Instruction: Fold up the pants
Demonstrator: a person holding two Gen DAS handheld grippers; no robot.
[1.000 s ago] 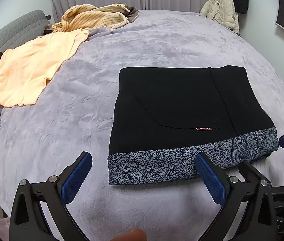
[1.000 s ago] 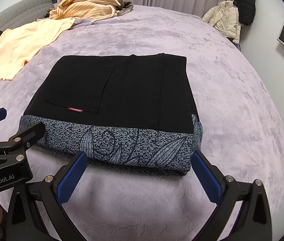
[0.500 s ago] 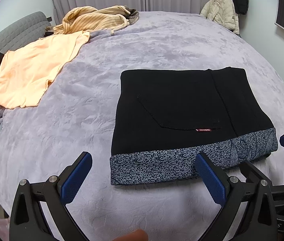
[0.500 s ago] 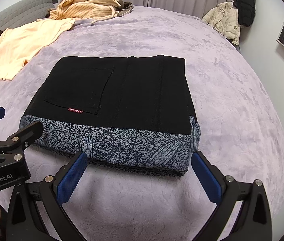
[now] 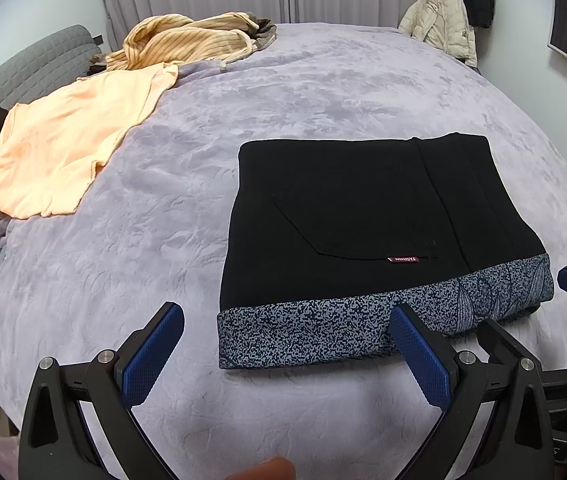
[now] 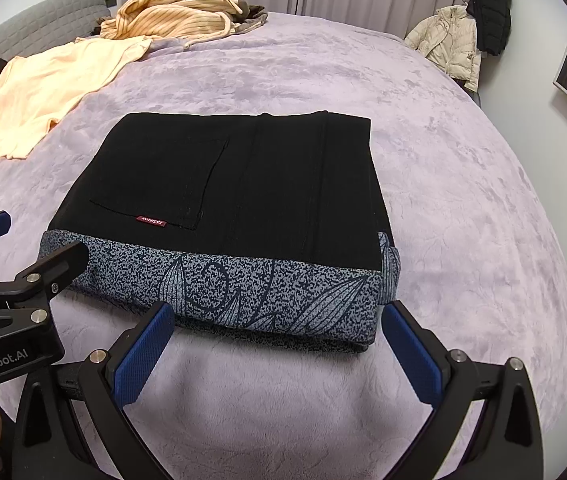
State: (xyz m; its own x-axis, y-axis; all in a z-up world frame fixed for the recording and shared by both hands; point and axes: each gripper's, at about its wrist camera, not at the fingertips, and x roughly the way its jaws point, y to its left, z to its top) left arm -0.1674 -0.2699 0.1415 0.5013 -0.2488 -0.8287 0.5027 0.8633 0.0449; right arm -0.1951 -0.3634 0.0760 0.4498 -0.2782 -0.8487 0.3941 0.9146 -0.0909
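my blue-padded fingers (image 5: 151, 356) are spread wide on both sides and grip nothing: the left gripper (image 5: 287, 354) hangs just short of the near edge of the folded black pants with the speckled grey-blue leaf-print band (image 5: 363, 220), its right pad overlapping the band only in the view, and i can't tell if it touches. the right gripper (image 6: 277, 354) is just as wide, empty, sitting just in front of the same band (image 6: 243, 288), pads (image 6: 413, 356) apart from the cloth.

what changed over the last second is small: the bundle sits a touch further from both cameras than it did, so i've been backing both tools off, and the pants themselves haven't shifted shape. i read that as the fold being done, with me letting go and pulling away.

the pants lie as a compact rectangle in the middle of the lilac plush bedspread (image 6: 463, 220), pocket and small red label (image 6: 151, 221) facing up, printed band toward me. a peach t-shirt (image 5: 67, 148) and a striped yellow top (image 5: 187, 40) lie well apart at the far left. if anything remains, it's perhaps squaring the near right corner, where lower layers peek out.
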